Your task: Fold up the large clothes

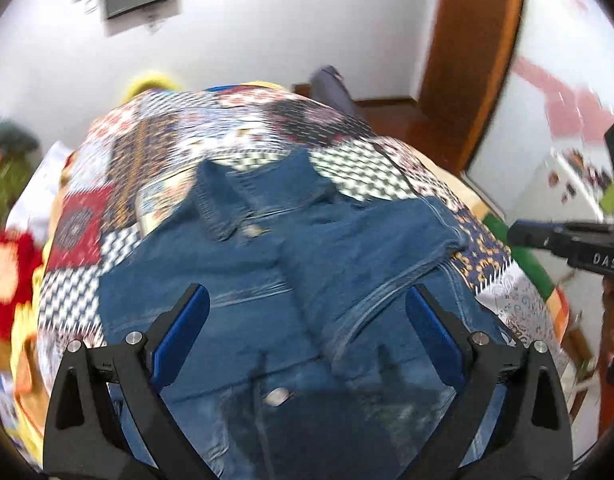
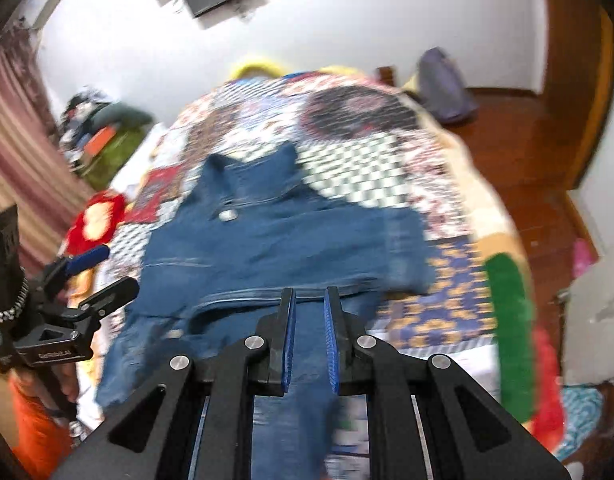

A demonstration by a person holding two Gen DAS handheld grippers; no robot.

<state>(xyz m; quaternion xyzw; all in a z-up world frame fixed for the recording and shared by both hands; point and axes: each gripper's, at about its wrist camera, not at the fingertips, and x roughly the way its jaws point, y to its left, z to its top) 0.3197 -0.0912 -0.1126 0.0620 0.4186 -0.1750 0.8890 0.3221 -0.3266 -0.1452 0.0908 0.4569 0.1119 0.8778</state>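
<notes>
A blue denim jacket (image 1: 275,264) lies on a patchwork quilt (image 1: 179,152), collar toward the far end, one sleeve folded across its front. My left gripper (image 1: 307,304) is open and empty, held just above the jacket's lower front. My right gripper (image 2: 310,300) has its jaws a narrow gap apart, with blue denim between the pads running down under the gripper; the jacket (image 2: 267,236) spreads ahead of it. The left gripper also shows in the right wrist view (image 2: 103,272), open. The right gripper shows at the right edge of the left wrist view (image 1: 519,234).
The quilt covers a bed (image 2: 459,184) with a wooden floor (image 2: 523,136) to the right. A red and yellow soft toy (image 2: 95,220) and cluttered items lie at the bed's left. A wooden door frame (image 1: 467,60) stands at the back right.
</notes>
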